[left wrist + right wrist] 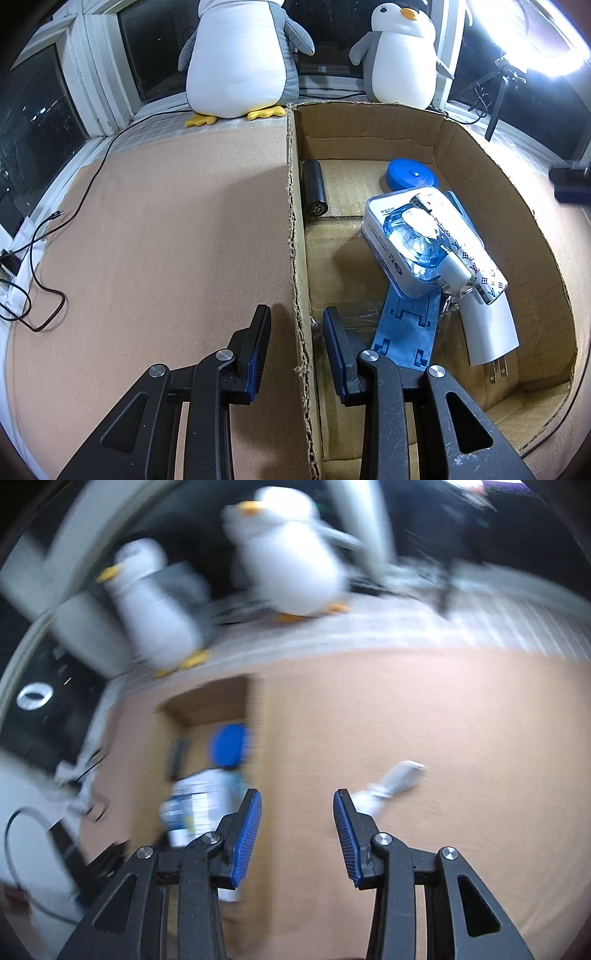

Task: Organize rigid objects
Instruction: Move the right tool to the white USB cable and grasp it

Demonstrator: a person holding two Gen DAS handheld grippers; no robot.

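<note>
- Cardboard box (369, 140) is the landmark: it already holds a black cylinder (314, 188), a blue round lid (412, 175), a white packet (391, 236), a clear blue bottle (413, 243), a blue flat stand (410, 325) and a white plug (491, 328).
- Left gripper (296, 350) is spread, empty, straddling the box's left wall.
- Right gripper (297, 834) is also parted and empty, aimed at the mat beside the box.
- One white item (391, 786) lies on the mat, outside the box to its right; blur hides its details.
- It looks small, light, stiff and probably smooth, so pinching across its narrow middle seems safest.
</note>
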